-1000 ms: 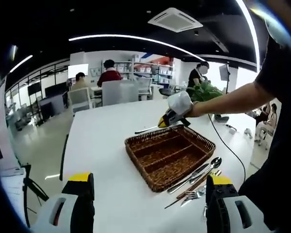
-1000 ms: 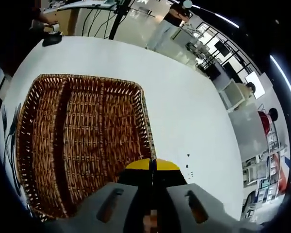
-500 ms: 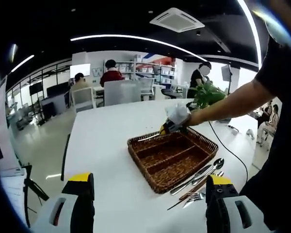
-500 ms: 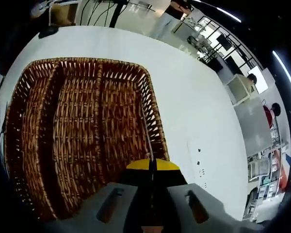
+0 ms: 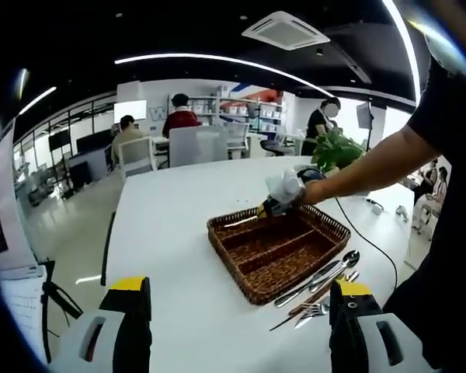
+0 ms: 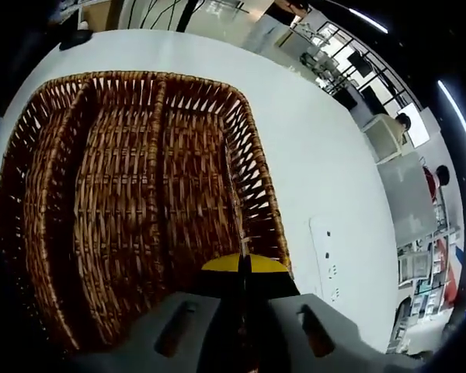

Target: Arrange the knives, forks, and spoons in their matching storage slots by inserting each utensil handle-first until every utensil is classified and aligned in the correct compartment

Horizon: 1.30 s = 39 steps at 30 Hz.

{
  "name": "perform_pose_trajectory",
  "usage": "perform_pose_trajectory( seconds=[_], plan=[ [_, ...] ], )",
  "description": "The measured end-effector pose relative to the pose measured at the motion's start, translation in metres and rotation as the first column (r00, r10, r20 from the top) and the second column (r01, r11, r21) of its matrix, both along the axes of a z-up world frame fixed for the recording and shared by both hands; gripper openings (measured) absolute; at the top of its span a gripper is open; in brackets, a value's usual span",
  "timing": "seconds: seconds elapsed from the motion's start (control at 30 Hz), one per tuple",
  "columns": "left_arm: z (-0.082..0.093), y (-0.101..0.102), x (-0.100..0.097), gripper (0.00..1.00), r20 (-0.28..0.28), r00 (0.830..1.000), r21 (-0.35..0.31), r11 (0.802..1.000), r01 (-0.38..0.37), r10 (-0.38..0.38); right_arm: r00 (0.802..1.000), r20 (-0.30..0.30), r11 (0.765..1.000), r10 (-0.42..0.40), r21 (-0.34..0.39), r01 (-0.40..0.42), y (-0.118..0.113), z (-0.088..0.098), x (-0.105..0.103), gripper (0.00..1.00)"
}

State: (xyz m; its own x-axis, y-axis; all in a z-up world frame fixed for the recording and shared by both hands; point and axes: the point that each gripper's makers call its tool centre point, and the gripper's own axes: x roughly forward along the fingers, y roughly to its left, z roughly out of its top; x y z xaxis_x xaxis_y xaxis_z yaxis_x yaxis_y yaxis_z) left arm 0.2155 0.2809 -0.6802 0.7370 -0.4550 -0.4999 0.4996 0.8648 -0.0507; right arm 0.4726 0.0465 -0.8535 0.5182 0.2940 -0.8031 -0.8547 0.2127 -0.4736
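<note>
Right gripper (image 6: 245,264) fingers clamp a knife (image 6: 231,194) over the basket (image 6: 140,202); left gripper (image 5: 237,307) fingers spread.

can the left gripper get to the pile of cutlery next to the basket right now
Probably yes. The left gripper is open and holds nothing, and the loose cutlery lies on the table just ahead of its right jaw, beside the wicker basket, with nothing between them.

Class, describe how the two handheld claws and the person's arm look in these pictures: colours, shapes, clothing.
Each claw has two chunky grey jaws with slot-shaped cut-outs and yellow-and-black tips. The left claw shows this in the left gripper view, the right claw in the right gripper view. In the left gripper view the person's hand wears a white glove, and a dark short sleeve covers the upper arm.
</note>
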Motion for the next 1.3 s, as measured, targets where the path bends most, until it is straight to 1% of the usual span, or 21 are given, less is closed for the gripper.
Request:
perform_pose_trajectory(
  seconds=[0.07, 0.17, 0.3, 0.33, 0.4, 0.47, 0.5, 0.53, 0.57, 0.6, 0.67, 0.7, 0.83, 0.9, 0.97, 1.0, 1.03, 1.07, 1.13, 1.23, 1.3],
  plan=[
    [-0.001, 0.001, -0.001, 1.0, -0.003, 1.0, 0.002, 1.0, -0.003, 0.003, 1.0, 0.014, 1.0, 0.001, 0.001, -0.002, 0.0, 0.003, -0.001, 0.0],
    [-0.001, 0.0, -0.002, 1.0, -0.006, 1.0, -0.001, 1.0, -0.003, 0.003, 1.0, 0.006, 1.0, 0.002, 0.0, -0.002, 0.0, 0.003, 0.0, 0.0],
    [-0.002, -0.002, -0.002, 1.0, -0.006, 1.0, -0.003, 1.0, 0.004, -0.004, 0.999, -0.04, 1.0, 0.001, 0.007, -0.001, 0.001, -0.004, -0.006, 0.0],
    [-0.001, -0.004, -0.002, 1.0, -0.003, 1.0, -0.004, 1.0, 0.007, -0.007, 0.997, -0.074, 0.999, -0.036, 0.034, 0.038, 0.0, -0.004, -0.006, 0.0],
    [0.001, -0.005, -0.001, 1.0, 0.001, 1.0, -0.006, 1.0, 0.009, -0.009, 0.998, -0.065, 0.999, -0.007, 0.036, 0.009, 0.001, -0.003, -0.005, 0.01],
    [0.002, -0.006, -0.001, 1.0, 0.003, 1.0, -0.003, 1.0, 0.011, -0.011, 0.998, -0.027, 0.998, 0.058, 0.001, -0.058, 0.001, -0.001, -0.005, 0.02],
    [0.004, -0.005, -0.002, 1.0, 0.006, 1.0, -0.003, 1.0, 0.01, -0.01, 0.998, -0.003, 0.997, 0.07, 0.009, -0.07, 0.002, 0.003, -0.007, 0.04],
    [0.004, -0.004, -0.002, 1.0, 0.007, 1.0, -0.003, 1.0, 0.009, -0.009, 0.998, 0.001, 0.997, 0.056, 0.055, -0.056, 0.006, 0.008, -0.007, 0.1],
    [0.006, -0.003, -0.002, 1.0, 0.009, 1.0, -0.003, 1.0, 0.007, -0.007, 0.999, -0.029, 0.99, 0.014, 0.143, -0.01, 0.013, 0.015, -0.009, 0.15],
    [0.006, -0.003, -0.002, 1.0, 0.01, 1.0, -0.003, 1.0, 0.006, -0.006, 1.0, -0.009, 0.988, -0.007, 0.156, 0.008, 0.013, 0.026, -0.004, 0.16],
    [0.007, -0.002, -0.001, 1.0, 0.009, 1.0, -0.003, 1.0, 0.008, -0.008, 1.0, -0.014, 0.983, -0.02, 0.184, 0.022, 0.014, 0.034, -0.005, 0.22],
    [0.007, -0.003, -0.001, 1.0, 0.009, 1.0, -0.003, 1.0, 0.013, -0.013, 0.999, -0.015, 0.974, -0.032, 0.223, 0.035, 0.017, 0.046, -0.004, 0.24],
    [0.013, -0.01, 0.003, 1.0, 0.027, 0.999, -0.012, 1.0, 0.028, -0.028, 0.998, 0.031, 0.963, -0.046, 0.268, 0.036, 0.014, 0.078, -0.002, 0.39],
    [0.016, -0.015, 0.004, 1.0, 0.036, 0.999, -0.016, 0.999, 0.038, -0.037, 0.997, 0.041, 0.942, -0.067, 0.331, 0.05, 0.012, 0.1, -0.002, 0.49],
    [0.019, -0.018, 0.005, 1.0, 0.047, 0.998, -0.016, 0.999, 0.05, -0.05, 0.996, 0.04, 0.93, -0.083, 0.363, 0.062, 0.01, 0.112, -0.003, 0.57],
    [0.021, -0.019, 0.005, 1.0, 0.051, 0.997, -0.018, 0.998, 0.053, -0.052, 0.997, 0.023, 0.915, -0.08, 0.398, 0.064, 0.01, 0.123, -0.009, 0.6],
    [0.023, -0.02, 0.006, 1.0, 0.06, 0.997, -0.021, 0.998, 0.056, -0.055, 0.995, 0.024, 0.906, -0.094, 0.417, 0.076, 0.007, 0.135, -0.012, 0.66],
    [0.024, -0.021, 0.007, 1.0, 0.063, 0.996, -0.021, 0.998, 0.057, -0.055, 0.995, 0.026, 0.906, -0.095, 0.416, 0.075, 0.005, 0.138, -0.013, 0.71],
    [0.027, -0.022, 0.008, 1.0, 0.072, 0.996, -0.024, 0.998, 0.061, -0.059, 0.995, 0.039, 0.901, -0.097, 0.428, 0.071, 0.001, 0.152, -0.018, 0.82],
    [0.03, -0.025, 0.009, 1.0, 0.073, 0.995, -0.029, 0.997, 0.074, -0.072, 0.991, 0.055, 0.876, -0.12, 0.475, 0.08, -0.008, 0.175, -0.027, 0.98],
    [0.033, -0.027, 0.009, 1.0, 0.078, 0.994, -0.018, 0.997, 0.081, -0.08, 0.989, 0.06, 0.865, -0.138, 0.494, 0.091, -0.016, 0.188, -0.032, 0.99]
  ],
)
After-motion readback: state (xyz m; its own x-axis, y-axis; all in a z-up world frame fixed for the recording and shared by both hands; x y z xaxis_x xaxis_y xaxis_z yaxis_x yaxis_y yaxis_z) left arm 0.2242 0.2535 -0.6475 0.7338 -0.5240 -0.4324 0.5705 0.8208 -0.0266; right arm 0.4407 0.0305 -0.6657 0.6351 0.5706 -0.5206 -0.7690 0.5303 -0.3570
